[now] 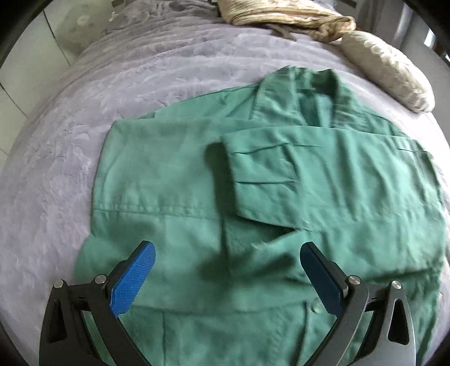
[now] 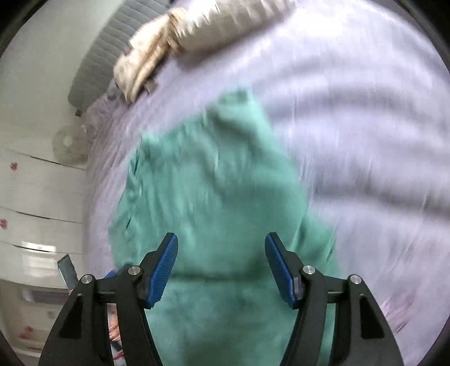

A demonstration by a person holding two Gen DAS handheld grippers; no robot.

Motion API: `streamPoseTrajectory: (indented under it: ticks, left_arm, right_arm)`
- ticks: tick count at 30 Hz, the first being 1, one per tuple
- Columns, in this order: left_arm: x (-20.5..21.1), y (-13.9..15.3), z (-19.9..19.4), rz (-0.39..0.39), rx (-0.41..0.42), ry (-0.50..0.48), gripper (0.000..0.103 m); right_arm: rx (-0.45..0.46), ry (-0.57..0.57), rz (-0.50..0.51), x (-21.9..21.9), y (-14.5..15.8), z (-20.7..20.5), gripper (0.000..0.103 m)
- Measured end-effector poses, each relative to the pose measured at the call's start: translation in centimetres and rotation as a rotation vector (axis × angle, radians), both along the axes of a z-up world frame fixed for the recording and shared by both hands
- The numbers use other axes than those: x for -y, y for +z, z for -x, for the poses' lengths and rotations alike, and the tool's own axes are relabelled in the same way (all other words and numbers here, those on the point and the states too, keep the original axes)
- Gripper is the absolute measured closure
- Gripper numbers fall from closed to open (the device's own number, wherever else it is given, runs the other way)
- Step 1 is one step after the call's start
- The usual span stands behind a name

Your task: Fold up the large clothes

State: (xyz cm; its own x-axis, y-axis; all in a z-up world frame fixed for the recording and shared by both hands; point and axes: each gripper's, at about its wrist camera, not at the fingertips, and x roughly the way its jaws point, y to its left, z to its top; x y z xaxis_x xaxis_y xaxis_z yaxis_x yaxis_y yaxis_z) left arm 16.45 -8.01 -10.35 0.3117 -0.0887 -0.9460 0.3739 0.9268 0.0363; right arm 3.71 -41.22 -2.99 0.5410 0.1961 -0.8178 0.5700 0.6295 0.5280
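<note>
Left gripper [image 1: 227,253]: at 6 o'clock in the left wrist view, pointing steeply down. Its blue pads [image 1: 133,278] stand wide apart with nothing pinched between them; only cloth lies below the gap.
Right gripper [image 2: 222,245]: at 6 o'clock in the right wrist view, fingers spread, blue pads [image 2: 163,270] clear of the fabric, nothing held.
Green shirt [image 1: 267,197]: lies flat on the bed, filling the left wrist view from 6 o'clock up past the centre. In the right wrist view it is a blurred green mass [image 2: 213,197] running from 6 o'clock toward 12.
Hem and button [image 1: 316,308]: a pale button sits on the front placket at about 5 o'clock, just beside the inner face of the right-hand pad.
Folded sleeve [image 1: 281,180]: laid across the chest from 3 o'clock toward the centre, its cuff end near the middle of the frame.
Collar [image 1: 309,93]: at about 1 o'clock, farther off, open and standing slightly.
Bedcover [image 1: 112,98]: pale lilac, plush, under the shirt and around it on all sides.
Pillow [image 1: 388,70]: beige, at 2 o'clock near the bed's far edge, well apart from the shirt.
Crumpled cream cloth [image 1: 281,14]: at 12 o'clock, farthest away, beside the pillow.
Person's hand [image 2: 114,326]: a small part shows at 7 o'clock in the right wrist view, behind the gripper's frame.
</note>
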Motion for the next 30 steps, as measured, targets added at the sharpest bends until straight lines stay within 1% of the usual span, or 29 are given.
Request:
streamPoseTrajectory:
  ticks: [2, 4, 6, 8, 9, 10, 11, 13, 15, 16, 18, 19, 21, 22, 25, 27, 30]
  left_arm:
    - [0.0, -0.5, -0.6, -0.016, 0.002, 0.015, 0.000]
    - [0.1, -0.9, -0.9, -0.021, 0.003, 0.032, 0.000]
    - [0.1, -1.2, -1.0, -0.023, 0.003, 0.045, 0.000]
    - [0.3, -1.5, -1.3, -0.029, 0.000, 0.054, 0.000]
    - [0.4, -1.5, -1.3, -0.031, 0.001, 0.056, 0.000]
    - [0.4, -1.4, -1.2, -0.035, 0.001, 0.057, 0.000]
    - [0.6, -1.3, -1.2, -0.035, 0.003, 0.056, 0.000]
    - [0.5, -1.2, -1.1, -0.030, 0.013, 0.052, 0.000]
    - [0.8, -1.6, -1.2, -0.037, 0.015, 0.042, 0.000]
    - [1.0, -1.9, -1.3, -0.045, 0.011, 0.037, 0.000]
    - [1.3, -2.4, -1.5, -0.049, 0.003, 0.038, 0.000]
    - [1.4, -2.5, -1.6, -0.047, 0.004, 0.040, 0.000]
    - [1.1, -2.5, -2.0, -0.049, -0.003, 0.041, 0.000]
    - [0.9, -2.3, -2.1, -0.051, 0.000, 0.041, 0.000]
    - [-0.2, -1.0, -2.2, -0.061, 0.037, 0.028, 0.000]
    - [-1.0, -0.3, -2.2, -0.052, 0.054, 0.024, 0.000]
    - [-1.0, 0.0, -2.2, -0.052, 0.066, 0.007, 0.000]
  right_arm:
    - [-0.009, -0.014, 0.051, 2.7, 0.3, -1.8, 0.034]
    - [-0.027, -0.040, 0.055, 5.3, -0.8, -3.7, 0.034]
    - [-0.033, -0.068, -0.001, 7.3, -3.3, -6.0, 0.034]
    - [-0.043, -0.102, -0.108, 9.2, -6.0, -7.4, 0.036]
    - [-0.050, -0.115, -0.157, 9.5, -7.1, -7.8, 0.051]
    - [-0.050, -0.120, -0.196, 9.7, -7.9, -8.3, 0.074]
    - [-0.034, -0.112, -0.231, 9.7, -8.2, -8.6, 0.100]
    - [-0.022, -0.078, -0.151, 9.1, -7.0, -9.1, 0.101]
    - [-0.051, -0.020, -0.023, 8.4, -5.7, -9.0, 0.101]
    - [-0.081, 0.002, 0.020, 8.4, -5.8, -9.3, 0.101]
    - [-0.134, 0.010, 0.065, 8.7, -6.7, -9.6, 0.101]
    - [-0.145, 0.002, 0.076, 9.1, -7.1, -9.4, 0.101]
    - [-0.130, -0.037, 0.058, 9.5, -7.7, -8.9, 0.100]
    - [-0.120, -0.055, 0.047, 9.5, -7.6, -8.7, 0.100]
    - [-0.126, -0.082, 0.056, 9.5, -6.2, -6.5, 0.100]
    - [-0.117, -0.057, 0.052, 9.1, -4.7, -5.5, 0.099]
    - [-0.102, 0.021, 0.034, 7.1, -3.0, -3.6, 0.099]
